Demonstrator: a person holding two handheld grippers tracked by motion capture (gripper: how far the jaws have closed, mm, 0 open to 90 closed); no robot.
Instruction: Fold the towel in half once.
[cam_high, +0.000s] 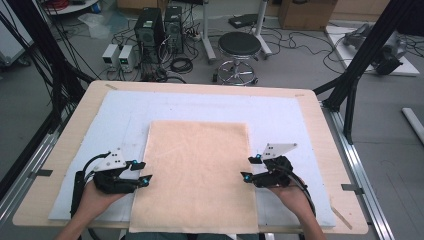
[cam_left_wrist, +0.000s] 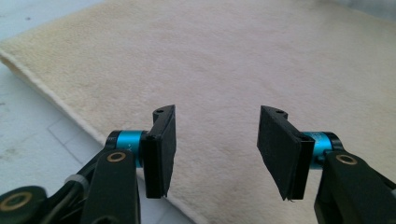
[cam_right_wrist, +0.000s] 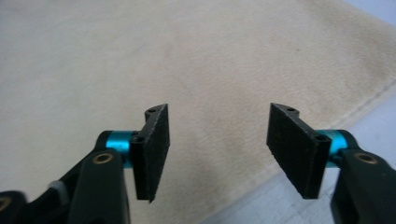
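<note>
Your beige towel (cam_high: 195, 175) lies flat and spread out on the white mat (cam_high: 280, 115) that covers most of the wooden tabletop (cam_high: 320, 130). Its long sides run away from you, and its near short edge reaches the tabletop's near edge, just past the mat's front border.

Your left gripper (cam_high: 142, 172) sits at the towel's left long edge, in the near half of the cloth, pointing inward across it. In the left gripper view the left gripper (cam_left_wrist: 215, 151) has its jaws spread apart with nothing between the pads; the towel's hemmed edge runs diagonally under the left jaw, and bare towel shows in the gap.

Your right gripper (cam_high: 251, 168) mirrors it at the right long edge, about level with the other, also pointing inward. In the right gripper view the right gripper (cam_right_wrist: 219, 151) is likewise released, pads apart and empty; the towel's edge passes under the right jaw, with the mat beyond it.

Neither gripper grips the towel; both hover just at its side edges.
</note>
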